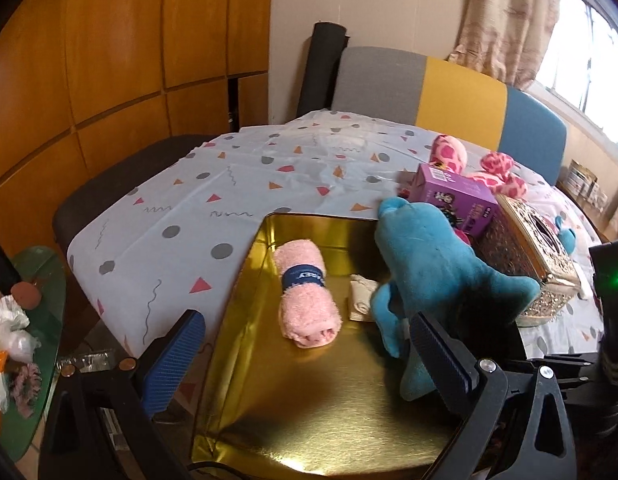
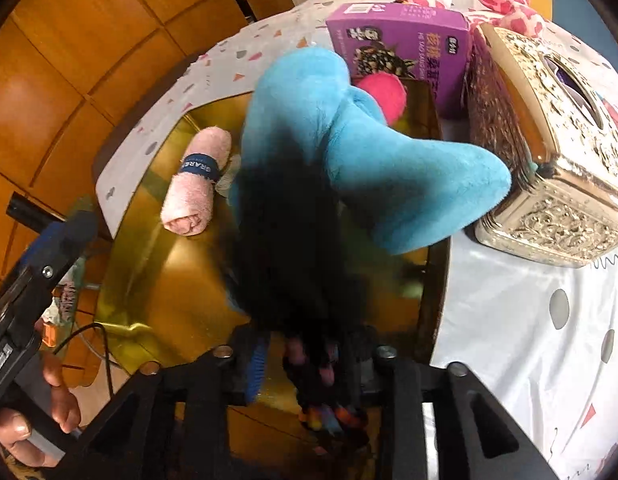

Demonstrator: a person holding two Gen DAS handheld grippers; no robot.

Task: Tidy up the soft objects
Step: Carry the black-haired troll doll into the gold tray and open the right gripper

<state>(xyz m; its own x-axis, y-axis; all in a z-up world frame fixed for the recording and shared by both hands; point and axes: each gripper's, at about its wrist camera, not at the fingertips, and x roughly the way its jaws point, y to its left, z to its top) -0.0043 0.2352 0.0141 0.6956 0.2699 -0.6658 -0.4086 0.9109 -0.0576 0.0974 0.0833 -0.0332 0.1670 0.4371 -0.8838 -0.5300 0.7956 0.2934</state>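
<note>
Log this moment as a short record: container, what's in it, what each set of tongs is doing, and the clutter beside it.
container: gold tin, open, on the patterned tablecloth
inside: rolled pink towel with a dark band; small cream cloth
right tongs: blue plush toy between the fingers, above the tin
left tongs: open, empty, over the tin
beside tin: purple box, ornate tissue box, pink spotted plush

We see a purple carton [image 1: 453,196] at 2 o'clock on the patterned tablecloth [image 1: 245,184], an ornate gold tissue box [image 2: 549,148] touching its right side. Grey-yellow-blue chair back [image 1: 449,92] at 12, behind the table. Green glass side table [image 1: 49,276] with wrapped sweets at 9. Curtain [image 1: 505,16] at 1.
</note>
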